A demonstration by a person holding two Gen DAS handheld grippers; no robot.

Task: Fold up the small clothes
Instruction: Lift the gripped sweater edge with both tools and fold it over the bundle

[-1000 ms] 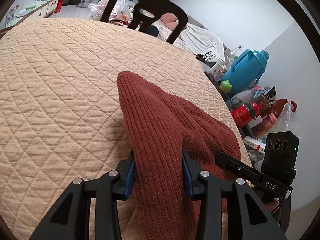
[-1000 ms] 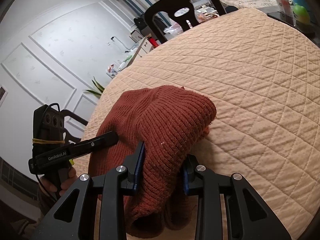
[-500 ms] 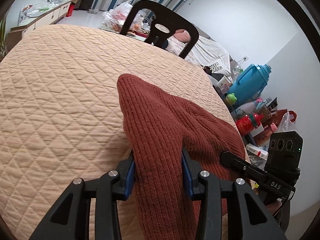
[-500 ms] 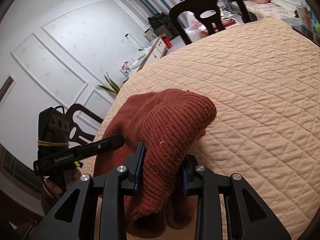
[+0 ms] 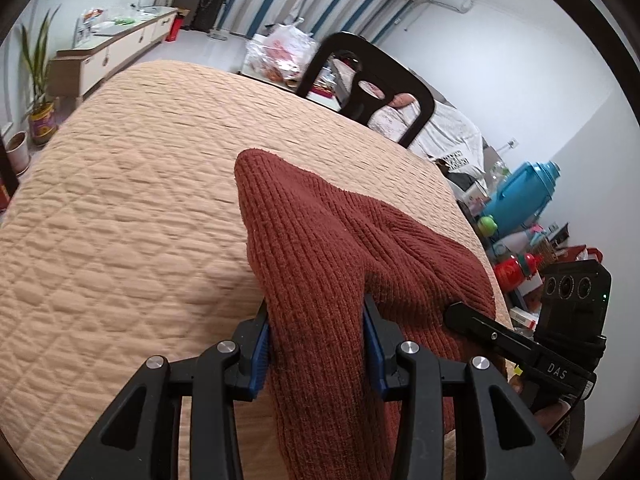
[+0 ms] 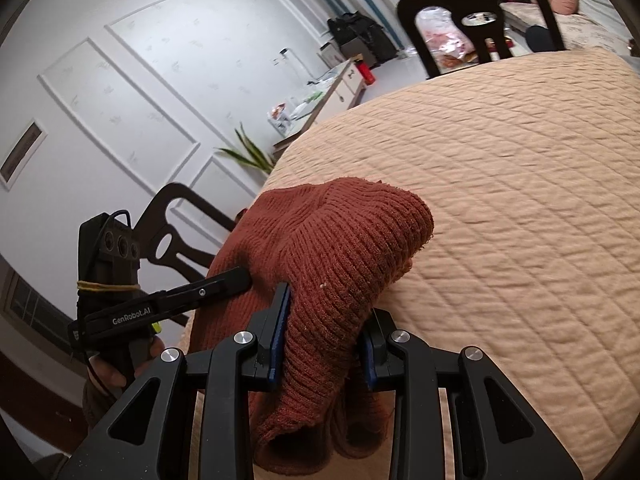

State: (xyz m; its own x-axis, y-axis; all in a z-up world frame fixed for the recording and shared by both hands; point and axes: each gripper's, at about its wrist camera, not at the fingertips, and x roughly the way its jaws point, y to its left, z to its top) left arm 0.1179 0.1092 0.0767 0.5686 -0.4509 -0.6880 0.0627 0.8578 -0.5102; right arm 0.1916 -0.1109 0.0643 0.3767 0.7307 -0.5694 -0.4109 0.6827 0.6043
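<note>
A rust-red ribbed knit garment [image 5: 332, 248] hangs bunched between my two grippers above the near edge of a table with a peach quilted cover [image 5: 132, 184]. My left gripper [image 5: 316, 344] is shut on one end of the garment, which drapes over its blue pads. My right gripper [image 6: 324, 336] is shut on the other end [image 6: 336, 248]. Each gripper shows in the other's view: the right gripper [image 5: 496, 336] at the right of the left wrist view, the left gripper [image 6: 192, 296] at the left of the right wrist view. Both fingertip pairs are hidden by the knit.
A black chair [image 5: 372, 88] stands at the table's far side, and a second dark chair [image 6: 176, 232] at the left in the right wrist view. A blue jug [image 5: 524, 192] and clutter stand beyond the table's right edge. A sideboard [image 5: 108, 52] and plant [image 5: 36, 76] stand at the left.
Both grippers have lifted and tilted up with the garment held, so more of the room and far chair shows. The grip on the garment is unchanged.
</note>
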